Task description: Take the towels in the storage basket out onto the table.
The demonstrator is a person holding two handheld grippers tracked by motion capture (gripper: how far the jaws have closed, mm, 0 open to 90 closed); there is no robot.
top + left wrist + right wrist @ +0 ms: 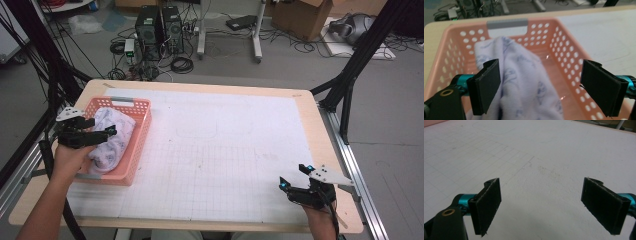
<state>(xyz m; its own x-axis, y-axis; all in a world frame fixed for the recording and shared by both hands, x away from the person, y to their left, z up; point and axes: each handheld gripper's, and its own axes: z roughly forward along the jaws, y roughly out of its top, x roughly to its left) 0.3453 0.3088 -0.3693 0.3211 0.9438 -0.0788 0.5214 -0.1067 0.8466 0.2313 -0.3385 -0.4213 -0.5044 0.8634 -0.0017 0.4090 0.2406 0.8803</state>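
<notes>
A pink perforated basket [141, 131] stands at the table's left side and holds a crumpled white cloth with a blue print [116, 135]. My left gripper [102, 126] hovers over the basket's left rim, open, its jaws spread wide above the cloth [524, 85] without closing on it. In the left gripper view the basket's far wall [559, 42] carries a grey handle [507, 23]. My right gripper [295, 176] rests low near the table's front right corner, open, with nothing but the white gridded mat [536, 162] between its jaws.
The white gridded mat [225, 150] covers most of the wooden table [320, 130]. Black frame posts [350, 85] stand at the table's right and left sides. Computers, cables and cardboard boxes lie on the floor beyond the far edge.
</notes>
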